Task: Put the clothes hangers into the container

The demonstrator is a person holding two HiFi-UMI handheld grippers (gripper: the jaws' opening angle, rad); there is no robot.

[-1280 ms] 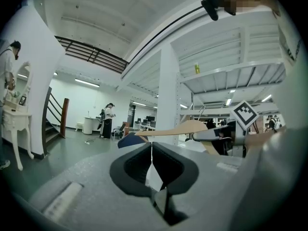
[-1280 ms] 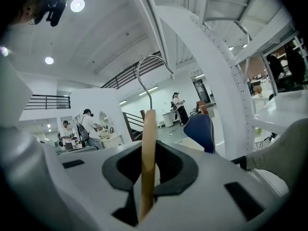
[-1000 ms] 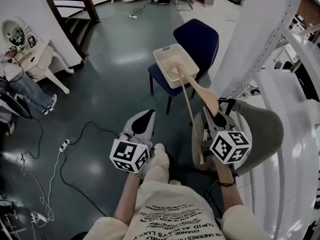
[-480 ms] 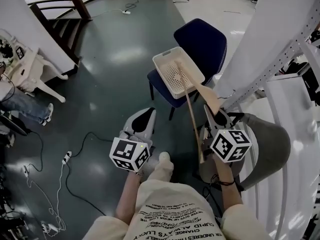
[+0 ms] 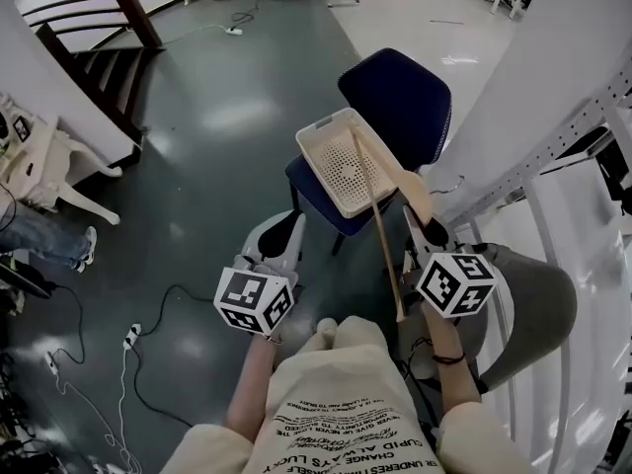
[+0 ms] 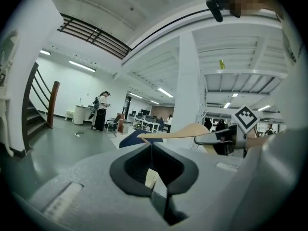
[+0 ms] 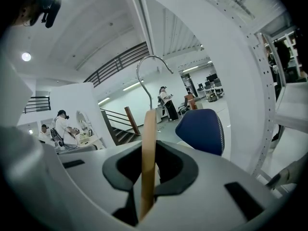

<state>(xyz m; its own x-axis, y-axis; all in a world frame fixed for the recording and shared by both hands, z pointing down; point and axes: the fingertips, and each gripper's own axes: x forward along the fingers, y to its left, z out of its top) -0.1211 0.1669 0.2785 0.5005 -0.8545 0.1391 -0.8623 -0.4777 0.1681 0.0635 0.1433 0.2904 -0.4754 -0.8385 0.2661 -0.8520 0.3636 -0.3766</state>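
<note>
A white perforated basket [image 5: 336, 161] sits on the seat of a blue chair [image 5: 395, 92] ahead of me. My right gripper [image 5: 427, 230] is shut on a wooden clothes hanger [image 5: 417, 194]; the far end of the hanger's long bar lies over the basket. In the right gripper view the hanger [image 7: 148, 148] stands edge-on between the jaws of that gripper [image 7: 147, 177], its metal hook [image 7: 147, 73] pointing up. My left gripper [image 5: 284, 237] hangs shut and empty, short of the chair's left side. In its own view the left gripper [image 6: 154, 177] holds nothing.
A white perforated steel column [image 5: 553, 87] rises at the right. A grey chair [image 5: 528, 309] stands under my right hand. A dark staircase [image 5: 89, 47] is at the upper left. A cable with a power strip [image 5: 131, 334] lies on the floor at the left.
The chair and basket now lie closer in front of the grippers. The hanger stays clamped in the right gripper, its bar reaching a little further over the basket. The left gripper has stayed shut.
</note>
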